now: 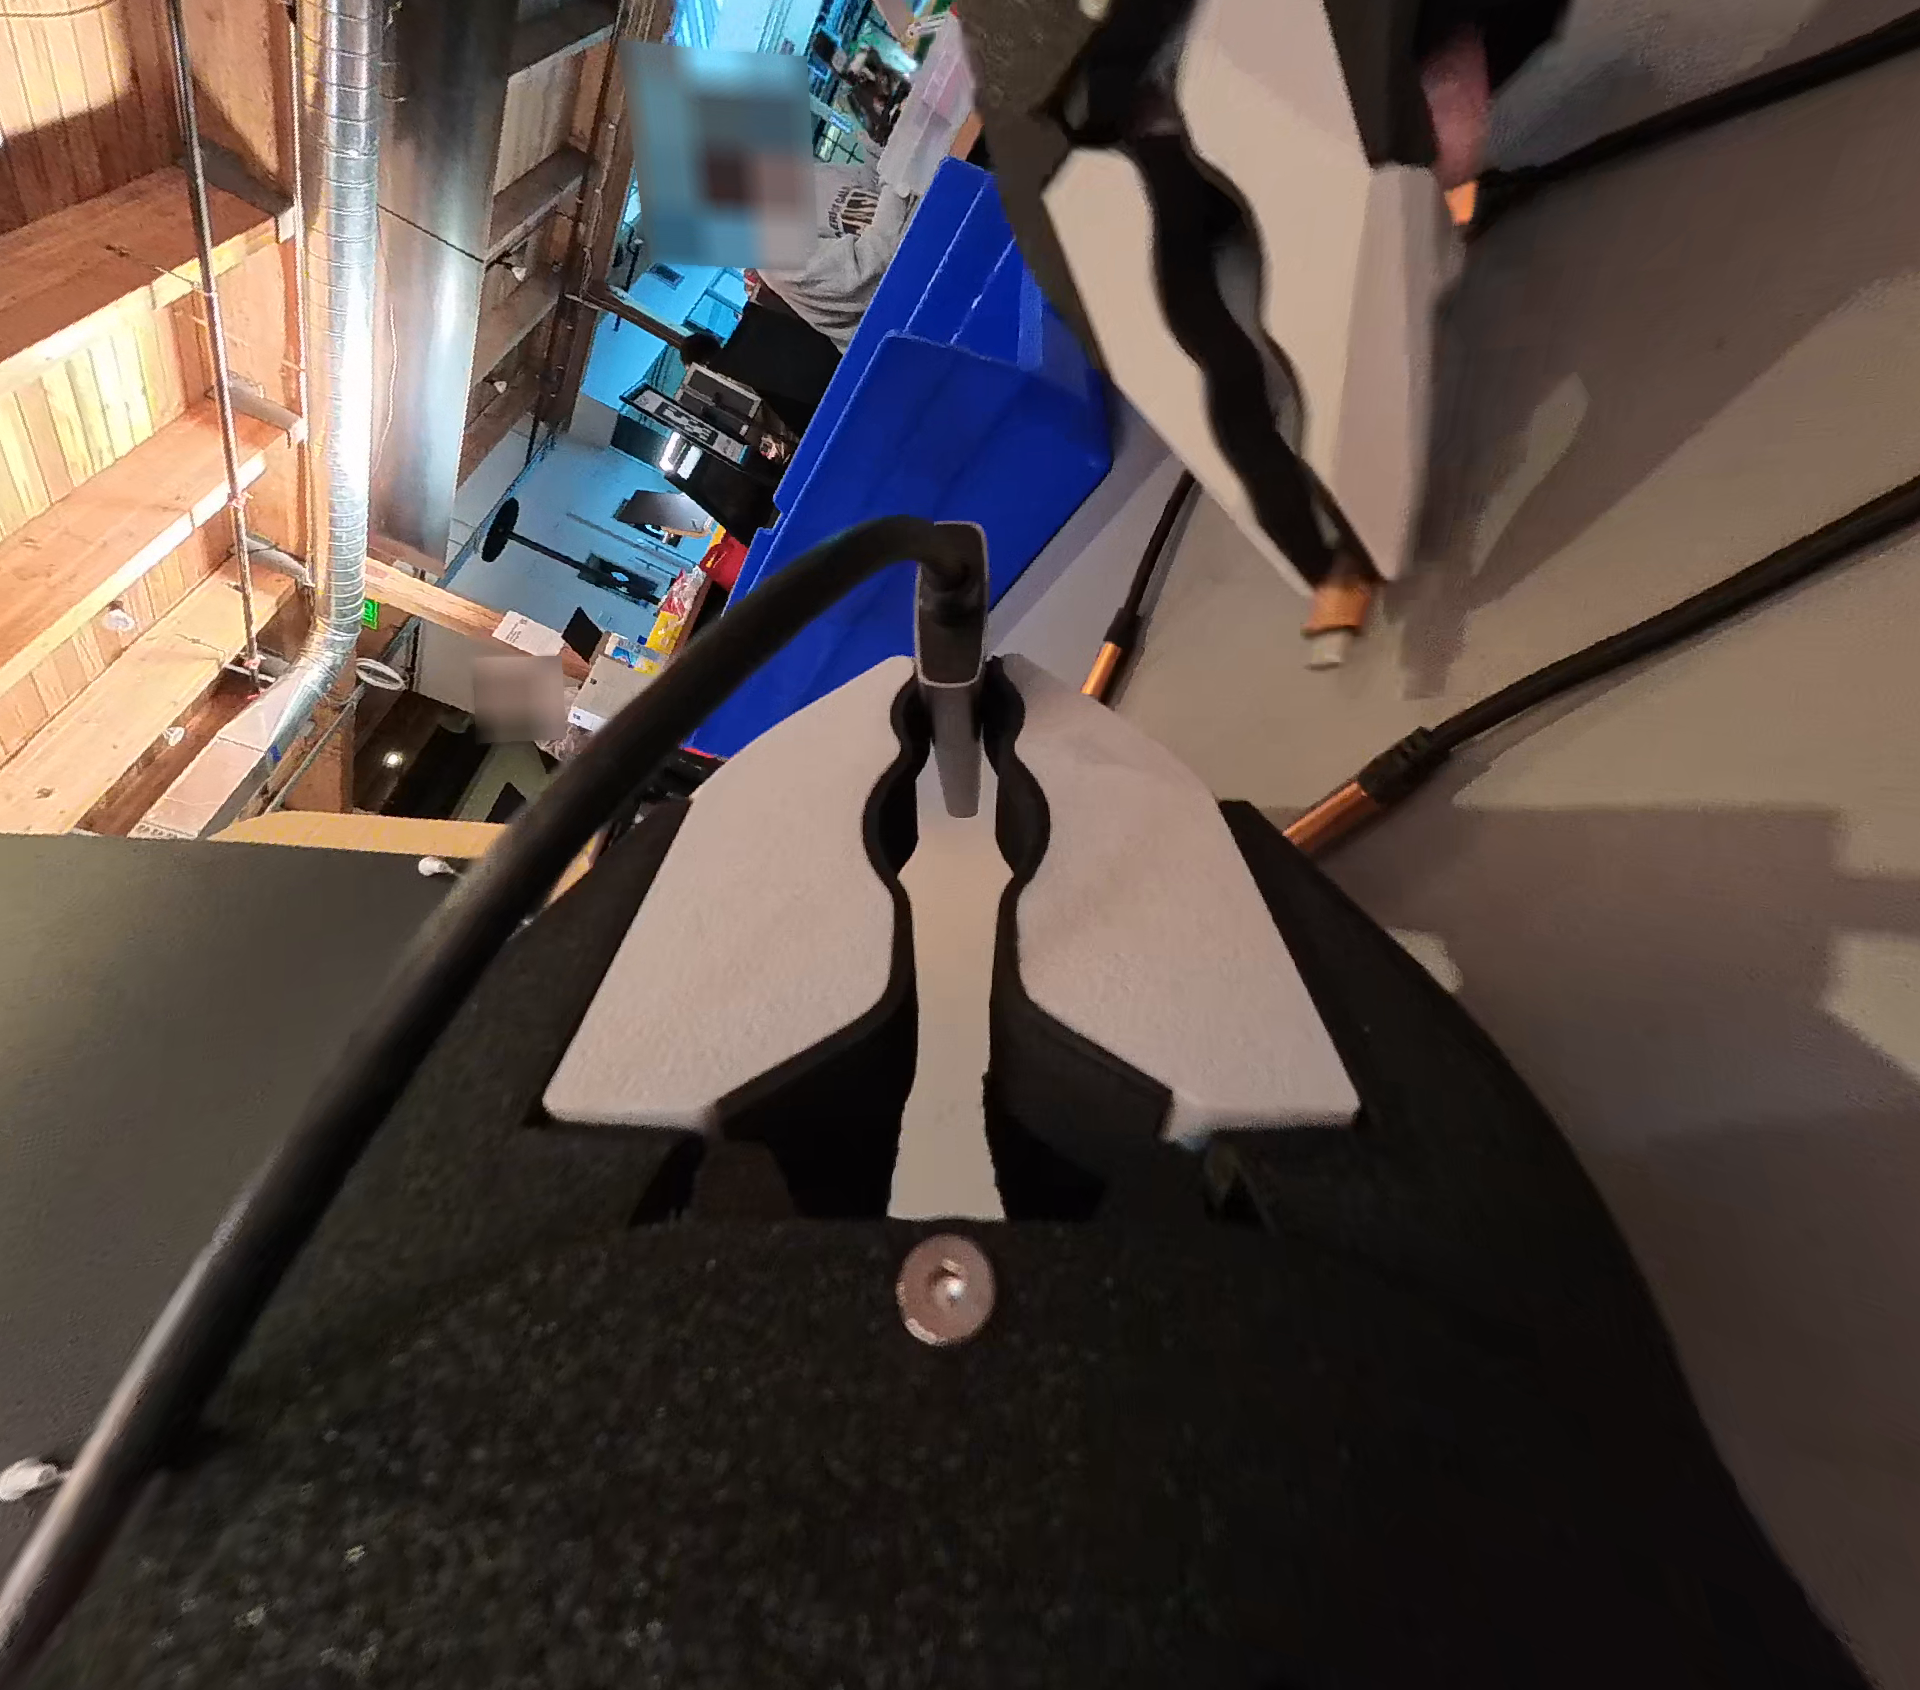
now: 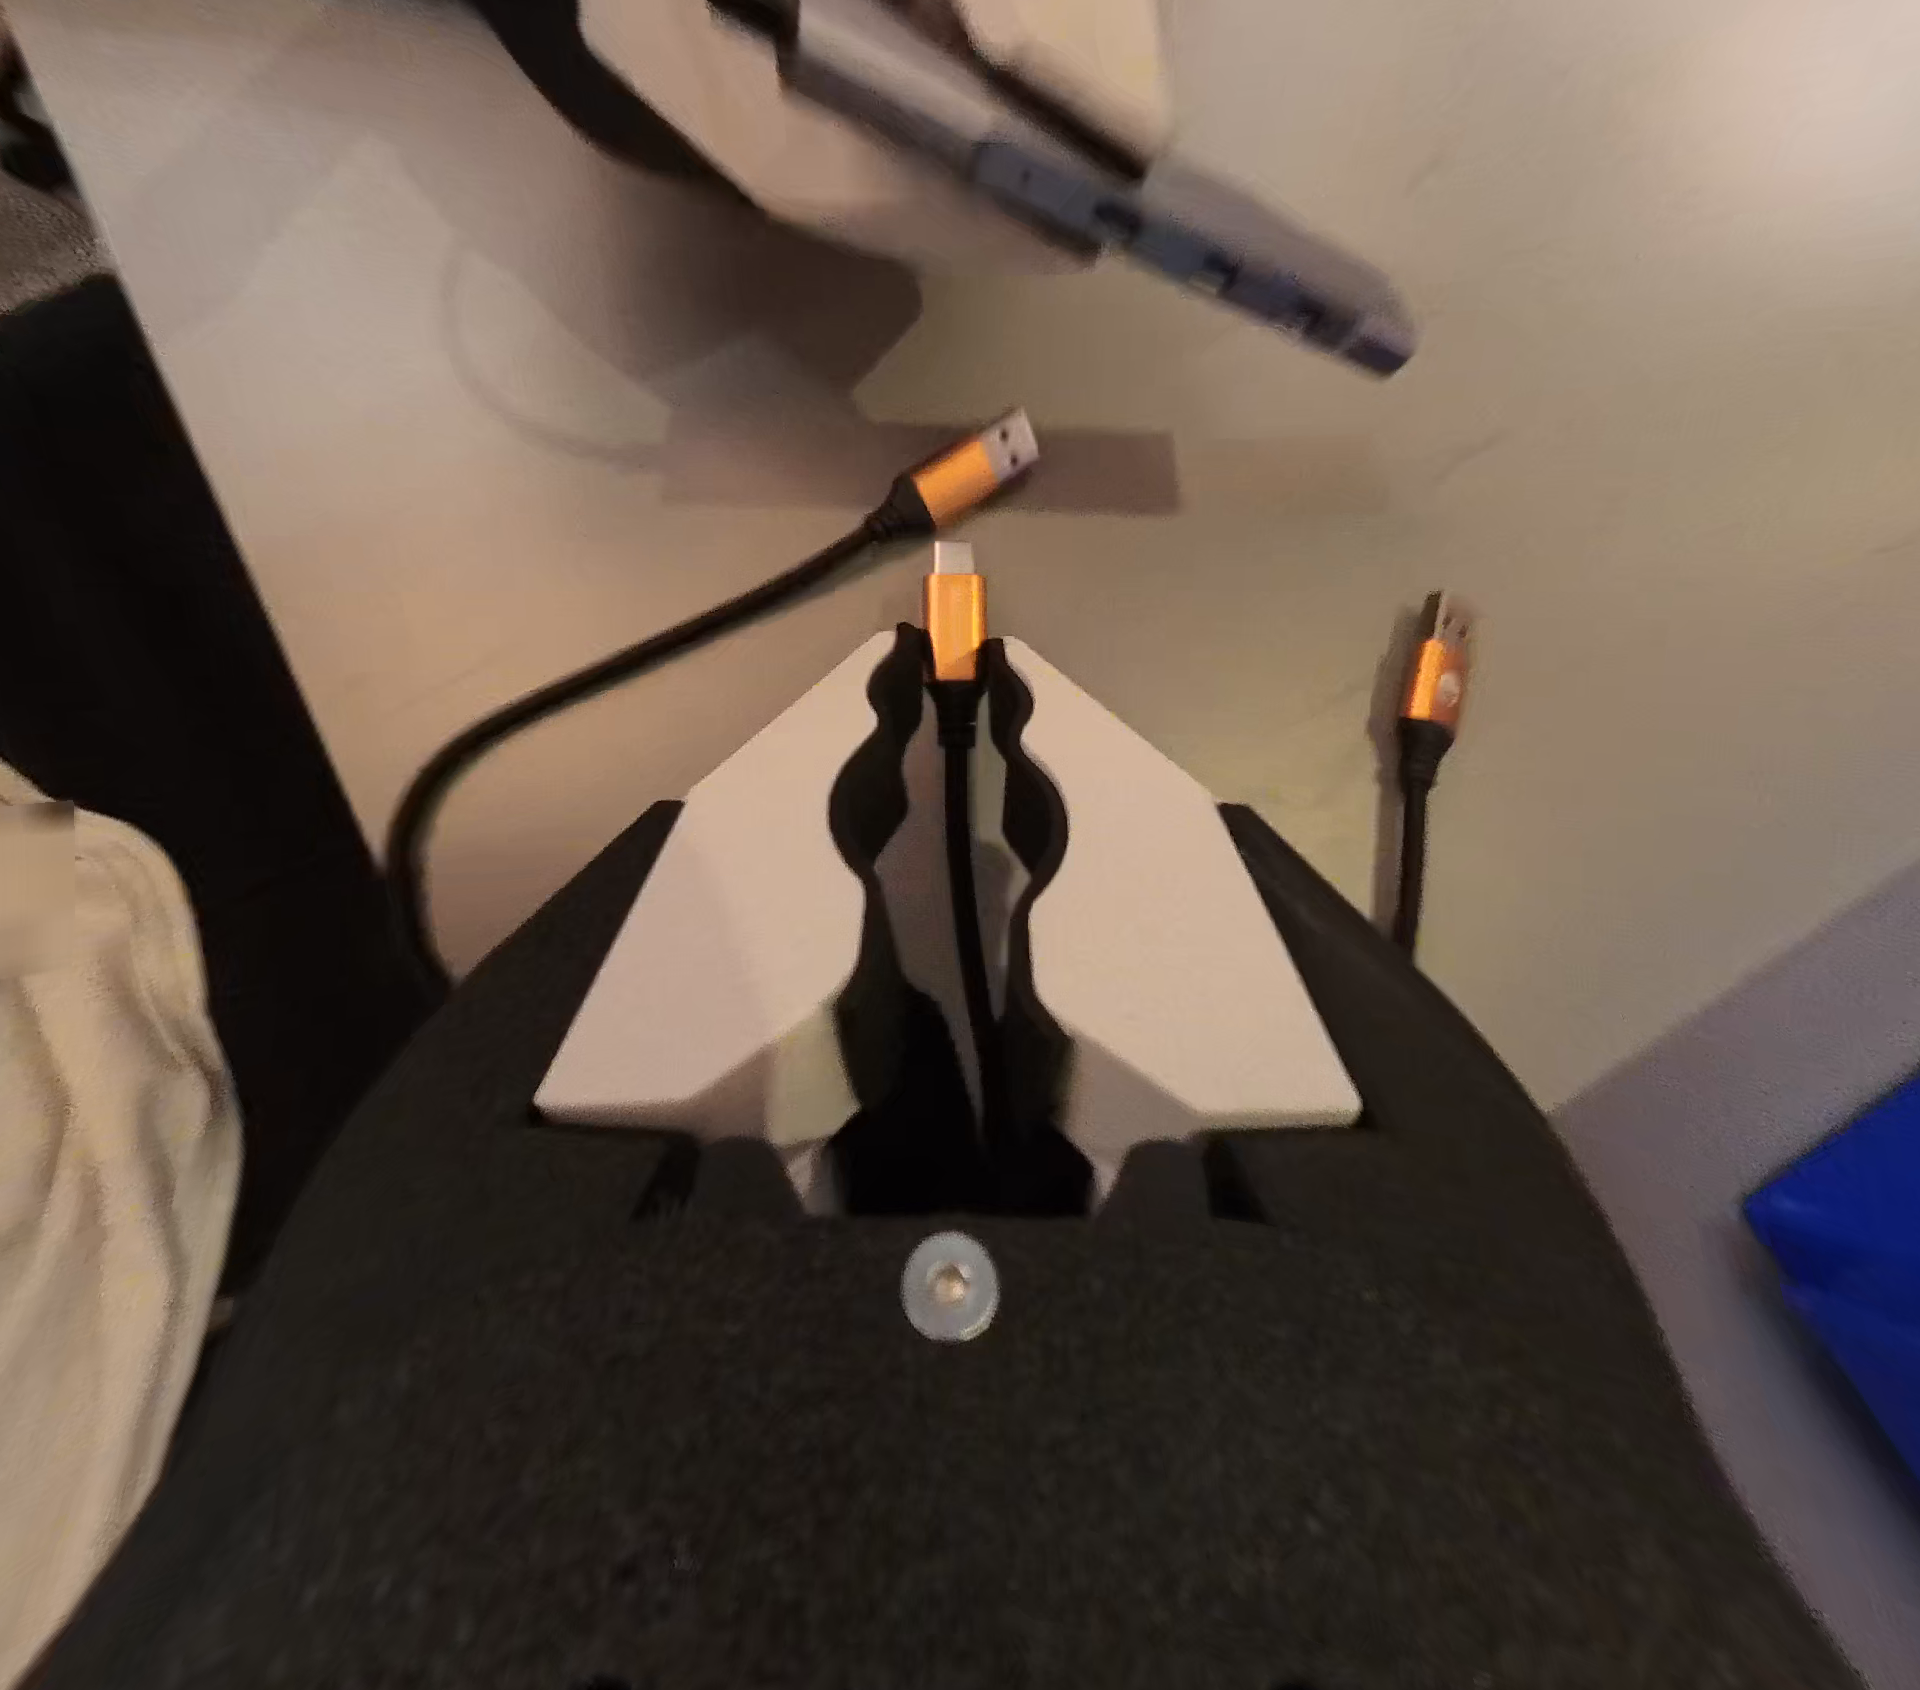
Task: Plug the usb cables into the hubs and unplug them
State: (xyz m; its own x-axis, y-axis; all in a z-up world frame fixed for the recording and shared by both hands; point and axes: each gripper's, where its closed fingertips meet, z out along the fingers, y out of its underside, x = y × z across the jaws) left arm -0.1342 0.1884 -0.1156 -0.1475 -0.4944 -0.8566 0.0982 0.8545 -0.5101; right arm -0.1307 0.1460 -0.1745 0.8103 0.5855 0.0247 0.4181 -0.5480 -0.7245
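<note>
In the left wrist view, our left claw [image 1: 951, 705] pinches a grey hub [image 1: 954, 752] edge-on, its black cable [image 1: 582, 767] arcing toward 8 o'clock. At 1 o'clock the right claw [image 1: 1340, 591] grips an orange plug [image 1: 1340, 601] above the table [image 1: 1662, 809].

In the right wrist view, our right claw [image 2: 954, 653] pinches that orange plug [image 2: 954, 622], the hub [image 2: 1143, 227] blurred at 12 o'clock. Two loose orange plugs [image 2: 966, 477] lie on the table [image 2: 1558, 290].

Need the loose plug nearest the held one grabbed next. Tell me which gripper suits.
Neither is free. The right gripper, shut on an orange plug, sits nearest the loose plug; the left holds a hub.
</note>
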